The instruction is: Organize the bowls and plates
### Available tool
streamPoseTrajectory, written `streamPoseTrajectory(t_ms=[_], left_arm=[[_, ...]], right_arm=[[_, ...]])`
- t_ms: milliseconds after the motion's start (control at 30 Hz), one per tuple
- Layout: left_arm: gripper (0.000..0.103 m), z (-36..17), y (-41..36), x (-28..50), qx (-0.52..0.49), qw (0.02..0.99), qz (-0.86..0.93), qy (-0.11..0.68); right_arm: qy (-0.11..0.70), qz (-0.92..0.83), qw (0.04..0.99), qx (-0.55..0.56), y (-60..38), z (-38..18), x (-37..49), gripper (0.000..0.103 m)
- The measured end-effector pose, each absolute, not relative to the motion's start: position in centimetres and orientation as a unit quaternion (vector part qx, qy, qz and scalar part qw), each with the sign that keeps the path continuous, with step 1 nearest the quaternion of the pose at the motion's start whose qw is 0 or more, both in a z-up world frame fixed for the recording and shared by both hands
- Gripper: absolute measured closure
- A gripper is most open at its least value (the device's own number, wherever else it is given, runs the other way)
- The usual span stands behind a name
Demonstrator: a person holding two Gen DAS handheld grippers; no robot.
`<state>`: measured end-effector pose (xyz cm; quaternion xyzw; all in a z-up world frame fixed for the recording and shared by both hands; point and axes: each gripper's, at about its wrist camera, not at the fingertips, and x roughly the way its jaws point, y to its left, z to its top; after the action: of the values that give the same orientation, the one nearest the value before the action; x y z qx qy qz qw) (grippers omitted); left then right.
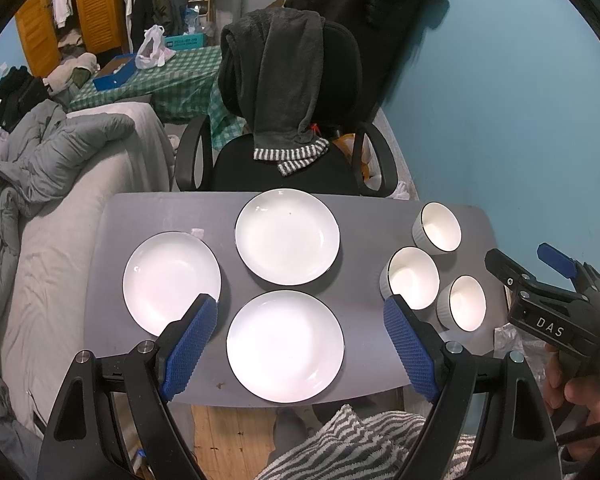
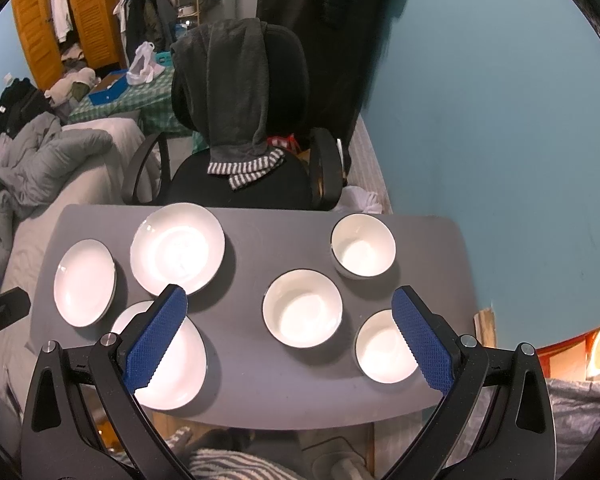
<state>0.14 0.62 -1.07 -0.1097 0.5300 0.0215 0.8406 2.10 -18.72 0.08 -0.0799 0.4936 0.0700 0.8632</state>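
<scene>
Left wrist view: left tongs (image 1: pixel 300 334) spread wide, holding nothing, hovering above the near plate (image 1: pixel 285 346) on the grey table (image 1: pixel 364 364). Three white plates sit on the left half: near plate, far plate (image 1: pixel 287 237) and left plate (image 1: pixel 171 282), all apart, none stacked. Three white bowls cluster on the right half: far bowl (image 1: pixel 438 227), middle bowl (image 1: pixel 412 278), near bowl (image 1: pixel 464 303); middle and near look just beside each other. Right wrist view: right tongs (image 2: pixel 290 334) also wide, empty, above the middle bowl (image 2: pixel 302 308). Black office chair (image 1: pixel 296 80) with dark garment behind the table; bed (image 1: pixel 60 216) to its left.
</scene>
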Motion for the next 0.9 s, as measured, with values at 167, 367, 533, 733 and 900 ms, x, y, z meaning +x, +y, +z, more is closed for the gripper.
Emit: streamPoseTrajectory(t_ms=[167,367,533,733,900], left_arm=[[0.016,-1.1,0.8,0.0,-0.111,0.839,0.022,0.532],[0.016,-1.6,1.2,-0.2,-0.120,0.832,0.024,0.542],[0.016,-2.1,2.1,-0.5,-0.127,0.829,0.036,0.543],[0.016,-2.8,3.9,-1.1,-0.157,0.817,0.038,0.553],[0.016,-2.5,4.5,-1.8,-0.136,0.830,0.052,0.539]], right_arm=[[0.494,0.070,0.863,-0.080,-18.6,0.1,2.1,0.002],[0.494,0.075,0.863,-0.076,-18.6,-0.3,2.0,0.002],[0.490,0.077,0.864,-0.084,-18.3,-0.6,2.0,0.002],[0.479,0.090,0.866,-0.109,-17.5,-0.9,2.0,0.002],[0.477,0.107,0.866,-0.108,-17.2,-0.8,2.3,0.002]])
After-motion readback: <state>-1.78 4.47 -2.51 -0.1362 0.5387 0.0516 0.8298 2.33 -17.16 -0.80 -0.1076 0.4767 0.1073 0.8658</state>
